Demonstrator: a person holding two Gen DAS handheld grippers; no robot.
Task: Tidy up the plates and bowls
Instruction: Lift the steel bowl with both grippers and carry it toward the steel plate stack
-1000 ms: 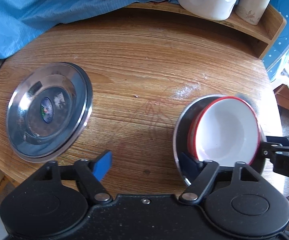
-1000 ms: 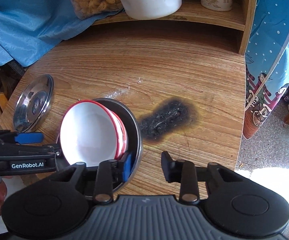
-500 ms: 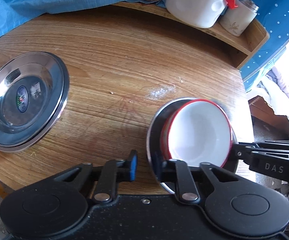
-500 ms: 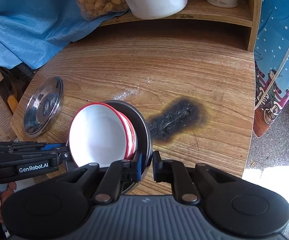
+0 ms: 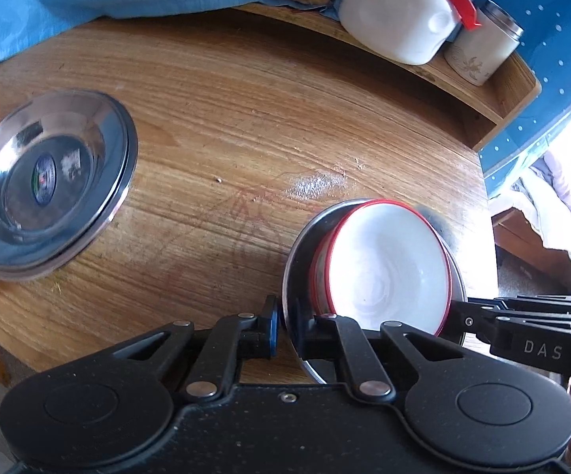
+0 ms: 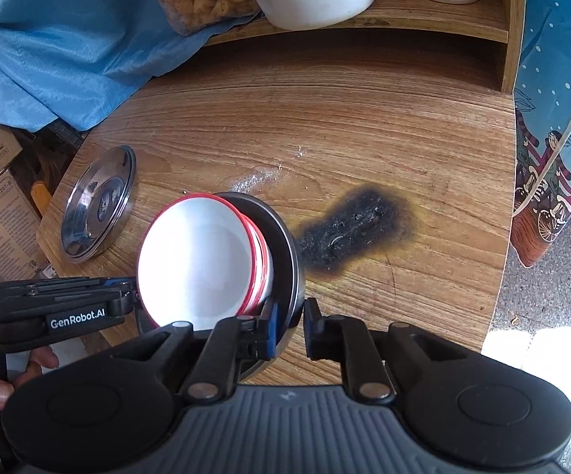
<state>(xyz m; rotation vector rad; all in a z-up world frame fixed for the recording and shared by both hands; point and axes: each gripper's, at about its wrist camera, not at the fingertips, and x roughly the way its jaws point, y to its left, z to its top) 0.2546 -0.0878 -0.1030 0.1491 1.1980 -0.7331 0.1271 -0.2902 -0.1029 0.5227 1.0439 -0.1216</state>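
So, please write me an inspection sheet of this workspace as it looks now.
Surface: wooden table with a black burn mark and white powder.
Job's things: white red-rimmed enamel bowls nested in a steel plate; second round steel plate apart, far side.
Clutter: white plastic jug, snack bag and ceramic jar on the raised shelf.
Grippers: left gripper and right gripper, each shut on the steel plate rim, opposite sides.
Cables: nothing seen.
Surroundings: blue cloth, cardboard boxes.

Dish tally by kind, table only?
Steel plates: 2, the lone plate (its doubled rim may hide another) and the plate under the bowls
Red-rimmed white bowls: 2 rims showing, nested
Total: 4
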